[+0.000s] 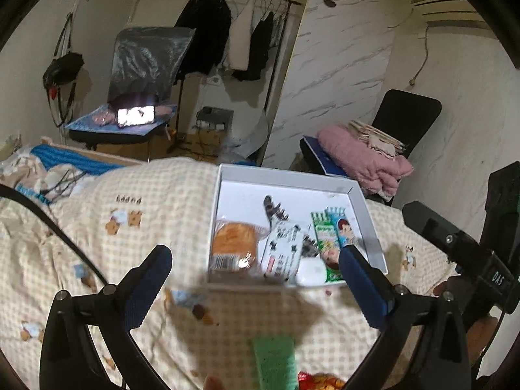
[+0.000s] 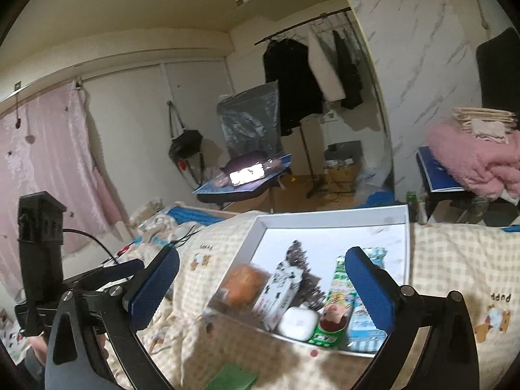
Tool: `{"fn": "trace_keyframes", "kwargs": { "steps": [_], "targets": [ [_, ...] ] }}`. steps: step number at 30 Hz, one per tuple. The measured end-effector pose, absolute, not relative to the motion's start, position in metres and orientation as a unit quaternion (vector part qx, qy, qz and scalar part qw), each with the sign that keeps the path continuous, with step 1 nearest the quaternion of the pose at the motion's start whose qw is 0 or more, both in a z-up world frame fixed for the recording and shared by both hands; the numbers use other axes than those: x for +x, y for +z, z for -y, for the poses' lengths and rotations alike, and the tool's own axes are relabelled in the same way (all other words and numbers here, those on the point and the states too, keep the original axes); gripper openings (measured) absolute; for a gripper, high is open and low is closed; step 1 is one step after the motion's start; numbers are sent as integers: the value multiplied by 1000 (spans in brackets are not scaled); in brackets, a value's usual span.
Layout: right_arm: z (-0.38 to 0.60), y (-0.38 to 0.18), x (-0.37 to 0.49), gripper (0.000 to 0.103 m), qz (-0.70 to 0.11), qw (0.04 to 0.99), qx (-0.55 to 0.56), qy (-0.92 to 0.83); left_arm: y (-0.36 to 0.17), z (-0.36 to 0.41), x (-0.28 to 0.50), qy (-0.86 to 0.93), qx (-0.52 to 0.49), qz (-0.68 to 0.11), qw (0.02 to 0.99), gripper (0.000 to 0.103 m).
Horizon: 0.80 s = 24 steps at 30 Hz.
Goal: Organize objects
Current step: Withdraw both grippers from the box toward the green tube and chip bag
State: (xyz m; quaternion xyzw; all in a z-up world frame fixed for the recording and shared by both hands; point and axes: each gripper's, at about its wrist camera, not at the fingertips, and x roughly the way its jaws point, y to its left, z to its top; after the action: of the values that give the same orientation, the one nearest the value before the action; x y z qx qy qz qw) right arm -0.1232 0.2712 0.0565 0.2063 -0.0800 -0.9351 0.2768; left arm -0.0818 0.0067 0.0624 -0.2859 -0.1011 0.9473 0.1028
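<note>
Both claws gape empty over a quilted bed, with the filled box ahead.

The left claw (image 1: 255, 268) and right claw (image 2: 261, 274), black frames with ribbed blue pads, stand wide apart, gripping nothing. The shallow white cardboard box (image 1: 357, 195) rests on the cream checked, bear-printed quilt (image 1: 136, 227), holding a wrapped orange bun (image 1: 232, 243), a smooth white oval case (image 1: 311, 271) and glossy green snack packets (image 1: 325, 237). A flat green packet (image 1: 276, 362) lies on the quilt, near the left claw.

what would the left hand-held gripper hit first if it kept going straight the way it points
Probably the near wall of the white box on the checked bedspread, then the wrapped bun just inside. The left hand-held gripper is open and empty; depth is unclear.
</note>
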Motion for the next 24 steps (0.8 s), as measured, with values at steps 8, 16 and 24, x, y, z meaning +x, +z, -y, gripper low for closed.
{"fn": "trace_keyframes", "kwargs": {
  "steps": [8,16,24],
  "targets": [
    [-259,35,-110,102,52,318,236,-917,35,-7,-64,937,-320,88,108,102],
    [-249,-3,-91,102,-4,367,284,-886,13,-17,-40,933,-328,64,132,102],
    [-253,-28,-80,102,-8,391,316,-864,-8,-21,-24,928,-355,43,107,102]
  ]
}}
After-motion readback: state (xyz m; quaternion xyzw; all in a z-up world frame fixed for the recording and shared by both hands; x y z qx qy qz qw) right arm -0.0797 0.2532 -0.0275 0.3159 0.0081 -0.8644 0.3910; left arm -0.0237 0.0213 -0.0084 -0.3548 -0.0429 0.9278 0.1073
